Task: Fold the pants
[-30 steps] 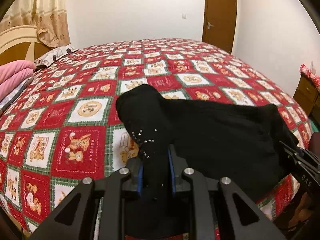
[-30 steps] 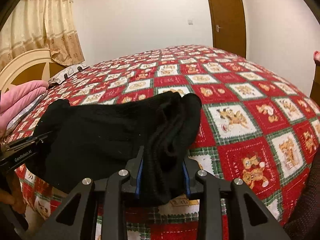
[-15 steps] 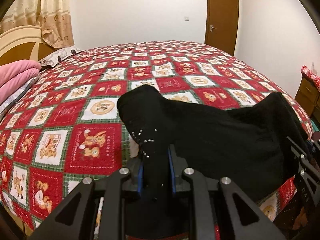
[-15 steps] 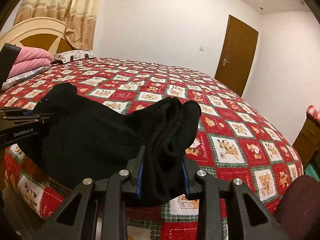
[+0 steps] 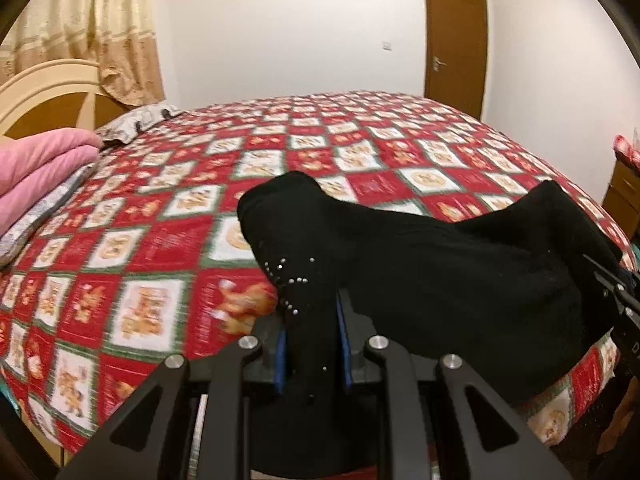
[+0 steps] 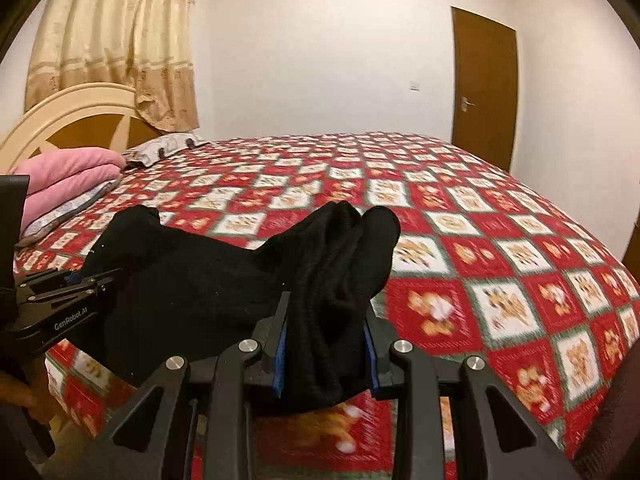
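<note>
Left gripper (image 5: 311, 346) clamped on the studded corner of the black pants (image 5: 440, 264); right gripper (image 6: 325, 354) clamped on a thick bunched corner, fabric stretched between them over the near edge of the bed (image 6: 500, 240). No containers in either view. Left view alone shows the wooden nightstand (image 5: 622, 200) far right; right view alone shows the "GenRobot.AI" marking on the other gripper.

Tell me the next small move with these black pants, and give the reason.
Probably carry both ends forward together and lay them flat on the bedspread. The left gripper and the right gripper are each clamped on a bunched end of the pants, which sag between them near the bed's front edge, part hanging off it, so nothing lies flat enough to fold yet.
</note>
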Demonstrator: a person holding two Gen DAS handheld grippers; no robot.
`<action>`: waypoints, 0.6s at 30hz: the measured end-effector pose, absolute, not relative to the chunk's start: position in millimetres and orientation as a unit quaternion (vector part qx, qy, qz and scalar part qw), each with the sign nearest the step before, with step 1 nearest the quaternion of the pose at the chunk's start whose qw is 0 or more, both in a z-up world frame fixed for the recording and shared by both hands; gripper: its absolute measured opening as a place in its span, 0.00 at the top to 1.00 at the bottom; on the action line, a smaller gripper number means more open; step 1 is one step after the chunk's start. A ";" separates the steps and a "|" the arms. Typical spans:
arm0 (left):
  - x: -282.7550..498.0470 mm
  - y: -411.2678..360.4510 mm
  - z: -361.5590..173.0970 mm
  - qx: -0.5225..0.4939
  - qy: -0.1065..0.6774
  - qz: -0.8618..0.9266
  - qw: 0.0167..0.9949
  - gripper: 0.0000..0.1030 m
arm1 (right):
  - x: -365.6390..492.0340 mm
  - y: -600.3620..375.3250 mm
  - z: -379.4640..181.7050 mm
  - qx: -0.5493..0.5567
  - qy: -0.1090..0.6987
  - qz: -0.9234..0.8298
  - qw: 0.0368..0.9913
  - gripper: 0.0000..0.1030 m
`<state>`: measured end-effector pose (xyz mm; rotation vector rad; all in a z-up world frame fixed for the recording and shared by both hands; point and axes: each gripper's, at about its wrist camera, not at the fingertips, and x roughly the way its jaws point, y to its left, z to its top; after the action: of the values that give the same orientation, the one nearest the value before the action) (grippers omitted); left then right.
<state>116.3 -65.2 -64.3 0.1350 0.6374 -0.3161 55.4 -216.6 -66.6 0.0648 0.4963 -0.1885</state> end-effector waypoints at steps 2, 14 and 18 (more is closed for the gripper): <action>119.1 -56.4 -60.7 0.064 0.307 -0.144 0.939 0.79 | 62.5 -208.1 -63.7 0.033 0.242 -0.084 0.966 0.70; 137.8 -13.2 -53.4 0.055 0.303 -0.094 0.947 0.79 | 96.8 -166.6 -49.9 0.024 0.233 -0.039 0.971 0.70; 147.2 -1.9 -49.7 0.057 0.301 -0.083 0.948 0.79 | 110.6 -156.3 -46.9 0.023 0.233 -0.028 0.972 0.70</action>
<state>147.2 -1.9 -49.7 0.1152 0.6131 -0.1684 110.6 -156.3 -46.9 0.0463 0.4695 -0.0559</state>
